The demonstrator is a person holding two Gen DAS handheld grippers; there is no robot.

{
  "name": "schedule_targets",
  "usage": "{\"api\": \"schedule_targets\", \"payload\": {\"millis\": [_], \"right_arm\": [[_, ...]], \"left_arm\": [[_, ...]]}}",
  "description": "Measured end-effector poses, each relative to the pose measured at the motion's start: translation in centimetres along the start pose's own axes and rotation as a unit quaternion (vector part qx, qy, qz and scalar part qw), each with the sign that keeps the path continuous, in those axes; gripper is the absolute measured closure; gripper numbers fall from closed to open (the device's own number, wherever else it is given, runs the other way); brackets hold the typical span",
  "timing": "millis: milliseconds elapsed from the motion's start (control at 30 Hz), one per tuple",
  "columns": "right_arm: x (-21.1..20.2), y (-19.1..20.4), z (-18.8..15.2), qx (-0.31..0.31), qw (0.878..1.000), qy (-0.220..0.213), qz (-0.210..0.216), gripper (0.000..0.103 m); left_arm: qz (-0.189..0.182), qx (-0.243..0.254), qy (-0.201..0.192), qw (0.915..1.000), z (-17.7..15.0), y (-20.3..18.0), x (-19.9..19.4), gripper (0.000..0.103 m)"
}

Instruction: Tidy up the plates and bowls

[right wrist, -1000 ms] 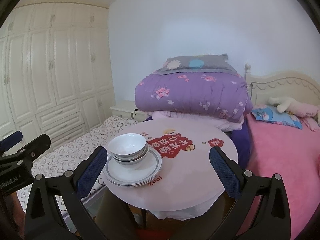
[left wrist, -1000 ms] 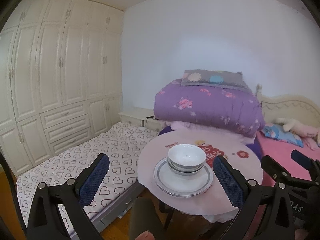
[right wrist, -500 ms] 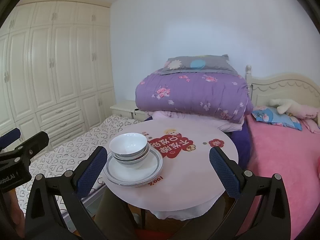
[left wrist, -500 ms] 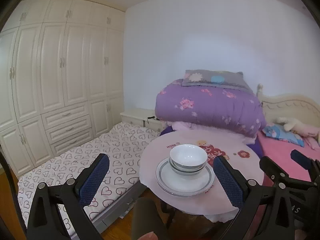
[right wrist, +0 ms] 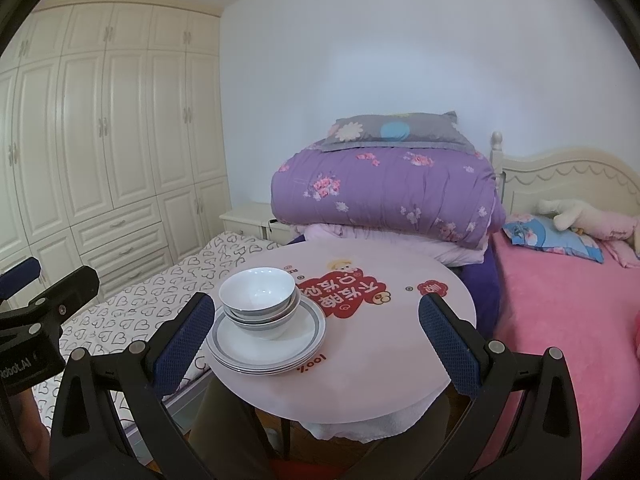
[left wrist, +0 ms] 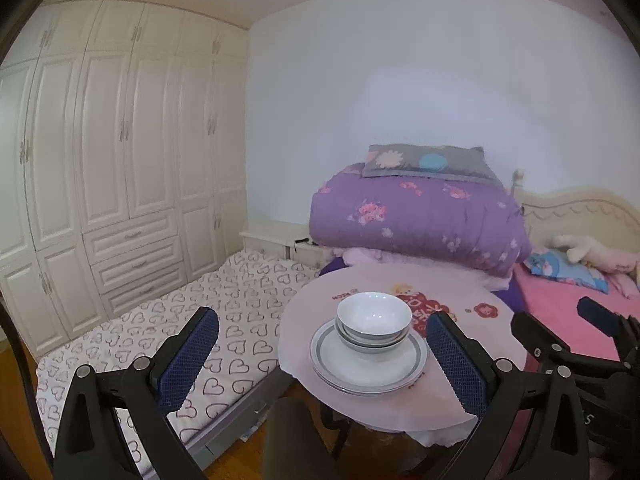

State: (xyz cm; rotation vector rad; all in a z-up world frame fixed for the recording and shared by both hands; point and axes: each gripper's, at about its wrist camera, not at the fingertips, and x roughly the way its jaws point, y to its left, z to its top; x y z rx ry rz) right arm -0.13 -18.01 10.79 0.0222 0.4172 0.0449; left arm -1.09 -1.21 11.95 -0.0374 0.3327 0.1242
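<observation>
Both my claws have drawn back a little over the last second. My left claw and right claw hang released, holding nothing. The nested bowls sit on stacked plates at the round worktop's near-left edge; the stacking looks finished.

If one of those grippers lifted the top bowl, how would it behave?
The top bowl looks like glazed ceramic: probably stiff, fragile and slippery against the pads. It sits nested in other bowls on the plates, so it may drag the one beneath. Both grippers are open and hold nothing.
</observation>
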Motion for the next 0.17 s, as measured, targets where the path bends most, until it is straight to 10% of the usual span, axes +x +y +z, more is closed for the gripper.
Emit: {"api": "schedule_targets", "payload": {"millis": [167], "right_arm": [[-0.11,0.08,0.18,0.001,1.0,0.0,0.0,0.0]], "left_arm": [[-0.007,-0.003,-0.007,0.9999,-0.69,0.04,-0.29,0.001]]}}
